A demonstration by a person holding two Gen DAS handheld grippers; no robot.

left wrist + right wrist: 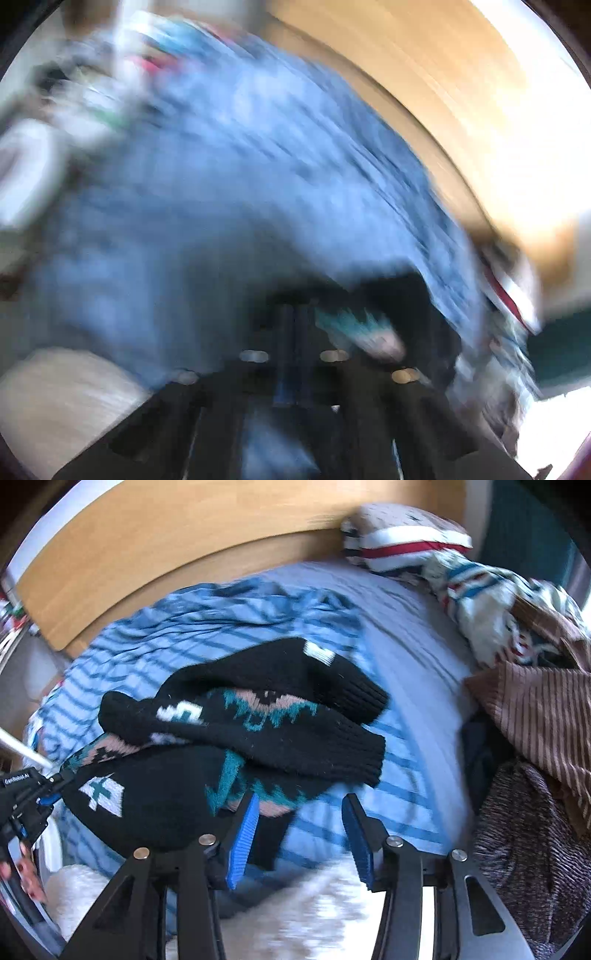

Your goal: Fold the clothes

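Observation:
A black knitted sweater (236,731) with teal, pink and white patterns lies bunched on a bed with blue striped bedding (155,642). My right gripper (299,834) is open and empty, its blue pads just in front of the sweater's near edge. My left gripper (55,779) shows at the far left of the right wrist view, its tip at the sweater's left edge. The left wrist view is heavily blurred; there the fingers (295,332) stand close together with blue fabric (229,177) ahead and a dark patterned patch (354,328) beside them.
A wooden headboard (155,535) runs behind the bed. A pile of other clothes lies at the right: a striped pillow-like item (402,539), a white patterned knit (487,602), a brown striped garment (543,709) and a grey marled knit (528,834). A white fluffy cloth (295,915) lies near me.

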